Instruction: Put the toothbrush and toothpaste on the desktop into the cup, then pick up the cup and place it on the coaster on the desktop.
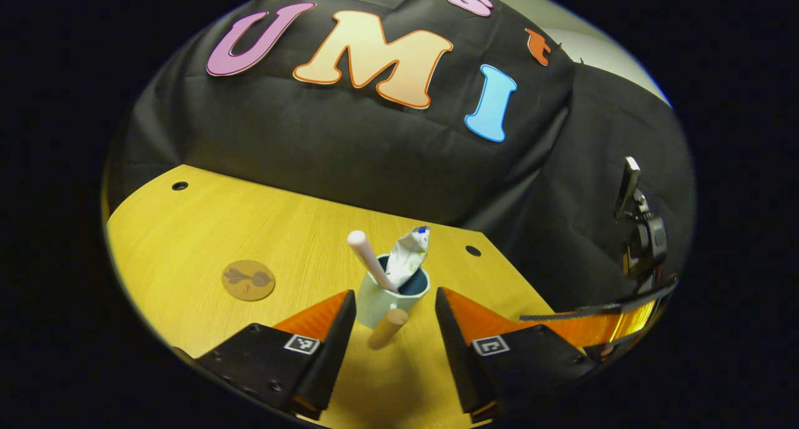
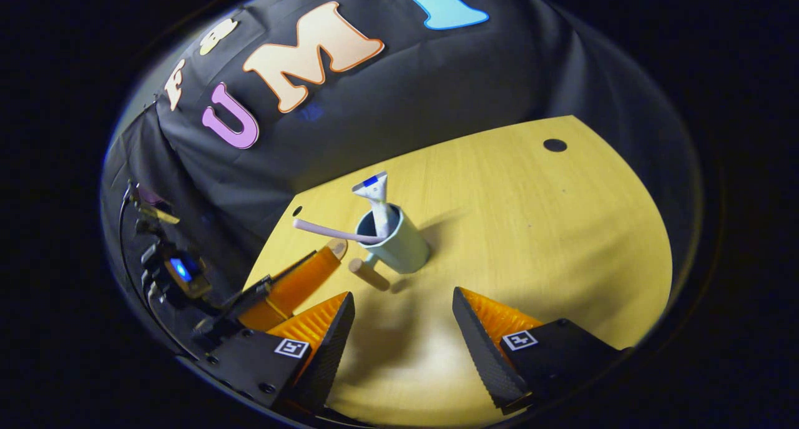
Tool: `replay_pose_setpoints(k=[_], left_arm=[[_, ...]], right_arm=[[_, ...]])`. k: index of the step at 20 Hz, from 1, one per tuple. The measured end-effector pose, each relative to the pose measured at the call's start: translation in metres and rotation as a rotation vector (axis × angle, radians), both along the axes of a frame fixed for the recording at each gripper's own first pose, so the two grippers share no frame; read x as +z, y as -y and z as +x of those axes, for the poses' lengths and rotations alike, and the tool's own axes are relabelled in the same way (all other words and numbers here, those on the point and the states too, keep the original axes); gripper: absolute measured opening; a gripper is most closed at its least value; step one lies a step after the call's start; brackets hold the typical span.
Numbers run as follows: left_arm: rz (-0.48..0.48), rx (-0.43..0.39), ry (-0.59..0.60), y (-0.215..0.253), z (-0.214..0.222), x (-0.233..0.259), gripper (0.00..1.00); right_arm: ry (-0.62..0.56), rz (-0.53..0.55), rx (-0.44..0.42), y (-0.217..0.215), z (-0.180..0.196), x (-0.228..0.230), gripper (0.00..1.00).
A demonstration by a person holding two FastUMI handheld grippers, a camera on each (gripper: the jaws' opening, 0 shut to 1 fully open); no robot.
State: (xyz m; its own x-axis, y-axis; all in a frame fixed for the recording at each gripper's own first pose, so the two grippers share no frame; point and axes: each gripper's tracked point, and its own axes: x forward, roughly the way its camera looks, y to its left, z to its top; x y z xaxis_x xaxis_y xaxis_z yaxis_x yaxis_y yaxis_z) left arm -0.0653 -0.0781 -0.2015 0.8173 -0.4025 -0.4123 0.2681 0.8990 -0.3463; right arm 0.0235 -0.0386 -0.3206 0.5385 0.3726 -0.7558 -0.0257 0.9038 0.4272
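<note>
A pale cup [image 1: 382, 304] with a wooden side handle [image 1: 387, 328] stands upright on the yellow wooden desktop [image 1: 187, 229]. A pink toothbrush [image 1: 369, 259] and a crumpled white toothpaste tube [image 1: 409, 254] stick out of it. My left gripper [image 1: 394, 310] is open, its fingertips on either side of the cup's near side, and the handle points into the gap. A round brown coaster [image 1: 248, 280] lies to the cup's left. In the right gripper view, the cup [image 2: 402, 245] stands beyond my open right gripper [image 2: 402, 295], which holds nothing.
A finger of my left gripper [image 2: 306, 276] reaches in beside the cup from the left. A finger of my right gripper [image 1: 599, 326] shows low at the right table edge. The tabletop has small round holes [image 2: 555, 145]. Black cloth walls close the back.
</note>
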Motion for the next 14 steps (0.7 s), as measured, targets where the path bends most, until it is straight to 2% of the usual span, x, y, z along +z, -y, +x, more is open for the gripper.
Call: replay_pose_setpoints(k=[1, 4, 5, 6, 7, 8, 9, 14], left_arm=[[0.005, -0.01, 0.006, -0.009, -0.006, 0.001, 0.84], [0.014, -0.009, -0.024, -0.042, -0.025, -0.002, 0.87], [0.005, 0.002, -0.031, -0.055, -0.03, 0.0, 0.87], [0.004, 0.02, -0.033, -0.068, -0.034, 0.0, 0.91], [0.007, 0.038, -0.036, -0.084, -0.038, 0.001, 0.88], [0.014, 0.058, -0.034, -0.1, -0.042, 0.002, 0.88], [0.023, 0.078, -0.027, -0.116, -0.044, 0.005, 0.9], [0.097, 0.16, 0.01, -0.187, -0.054, 0.012, 0.94]], right_arm=[[-0.011, -0.007, 0.005, -0.01, 0.005, -0.001, 0.96], [-0.058, -0.07, 0.024, -0.03, 0.016, -0.003, 0.96], [-0.081, -0.082, 0.032, -0.037, 0.017, -0.006, 0.89], [-0.114, -0.102, 0.043, -0.043, 0.018, -0.01, 0.96], [-0.141, -0.125, 0.052, -0.047, 0.019, -0.015, 0.96], [-0.165, -0.137, 0.057, -0.053, 0.022, -0.02, 0.9], [-0.188, -0.147, 0.056, -0.059, 0.025, -0.027, 0.99], [-0.282, -0.204, 0.012, -0.071, 0.046, -0.057, 0.99]])
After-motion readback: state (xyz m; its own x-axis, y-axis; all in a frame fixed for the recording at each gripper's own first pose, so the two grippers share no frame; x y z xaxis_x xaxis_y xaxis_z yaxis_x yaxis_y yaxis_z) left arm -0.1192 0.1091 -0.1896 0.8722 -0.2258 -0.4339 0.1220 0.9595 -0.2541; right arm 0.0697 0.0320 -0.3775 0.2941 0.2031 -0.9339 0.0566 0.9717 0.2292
